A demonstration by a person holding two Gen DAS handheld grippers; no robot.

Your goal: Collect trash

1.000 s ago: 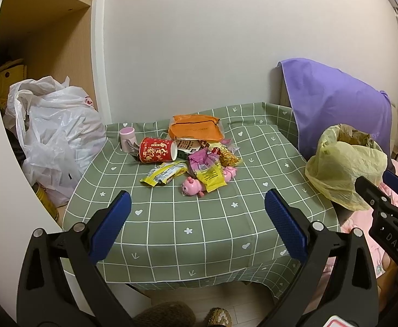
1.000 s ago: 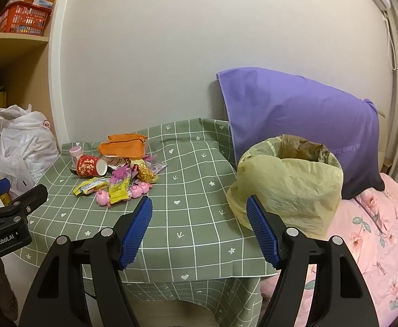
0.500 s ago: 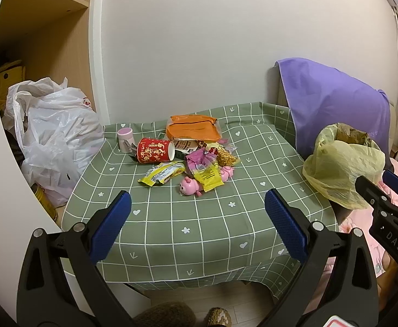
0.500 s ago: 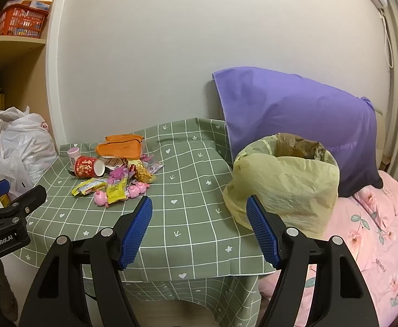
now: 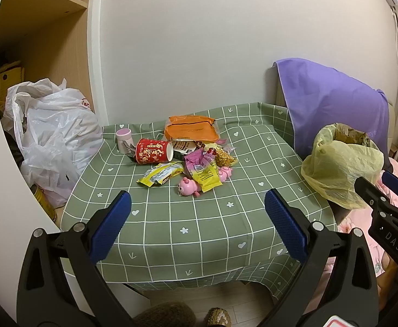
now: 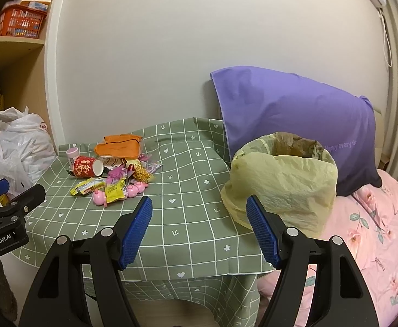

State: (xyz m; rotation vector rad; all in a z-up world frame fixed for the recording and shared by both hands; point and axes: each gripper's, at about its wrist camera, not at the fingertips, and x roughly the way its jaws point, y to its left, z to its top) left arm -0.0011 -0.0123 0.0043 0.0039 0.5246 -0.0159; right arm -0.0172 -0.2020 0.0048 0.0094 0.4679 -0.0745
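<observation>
A pile of trash lies at the back of the green checked table [image 5: 199,223]: a red paper cup [image 5: 154,151] on its side, an orange packet [image 5: 190,131], a yellow wrapper [image 5: 160,173], a pink pig toy [image 5: 188,186] and a small pink cup [image 5: 123,137]. The red cup also shows in the right wrist view [image 6: 87,166]. A bin lined with a yellow bag [image 6: 280,179] stands at the table's right edge. My left gripper [image 5: 197,218] is open and empty, in front of the table. My right gripper [image 6: 199,224] is open and empty, between pile and bin.
A full white plastic bag [image 5: 54,133] sits left of the table by a wooden shelf. A purple pillow [image 6: 294,120] leans on the wall behind the bin. A pink flowered bed cover [image 6: 367,231] lies to the right.
Both views have shifted slightly; the table and bin sit a little further left and lower in frame. Both grippers stay open and empty. Nothing on the table has moved.
</observation>
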